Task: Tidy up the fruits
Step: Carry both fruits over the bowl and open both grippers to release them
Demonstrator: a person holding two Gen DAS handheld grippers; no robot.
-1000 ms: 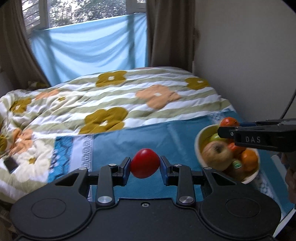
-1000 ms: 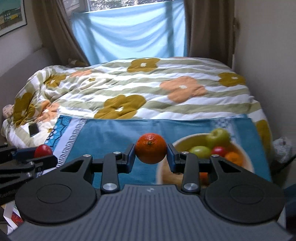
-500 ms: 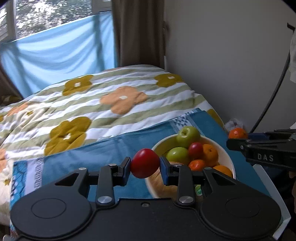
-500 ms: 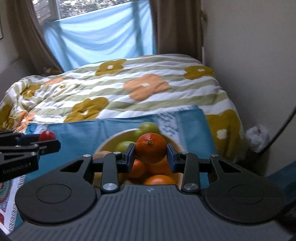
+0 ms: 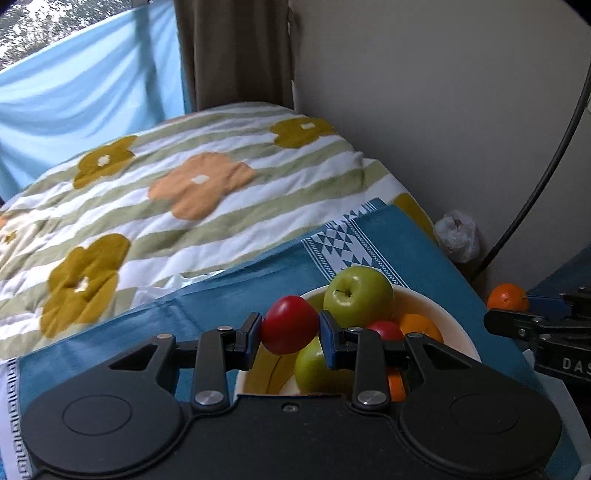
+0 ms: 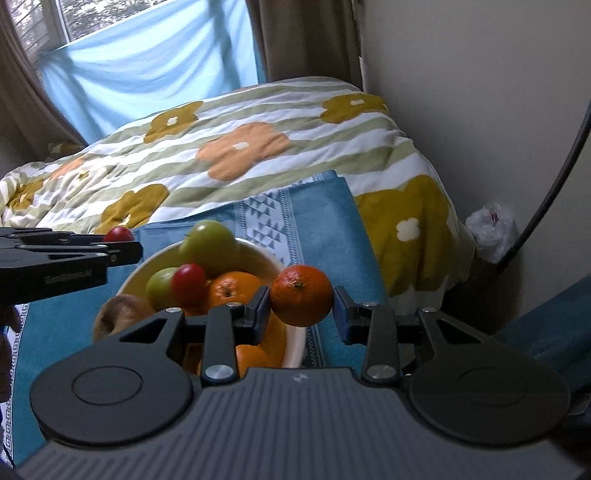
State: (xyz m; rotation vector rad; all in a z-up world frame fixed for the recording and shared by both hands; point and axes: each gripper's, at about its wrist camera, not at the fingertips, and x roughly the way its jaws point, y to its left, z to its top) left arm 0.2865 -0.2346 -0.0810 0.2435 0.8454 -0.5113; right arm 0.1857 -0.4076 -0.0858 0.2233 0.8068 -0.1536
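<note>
Left gripper (image 5: 290,326) pinches a red fruit (image 5: 290,325), right gripper (image 6: 302,297) clamps an orange (image 6: 302,294); both poised at the bowl (image 6: 275,264), presumably for depositing

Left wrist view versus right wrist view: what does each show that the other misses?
Only the left wrist view shows the left gripper front-on, clamping the red fruit. Only the right wrist view shows the brownish fruit at the bowl's near edge and a window. Both show the bowl, the green apple, the right gripper's orange and the floral quilt.
</note>
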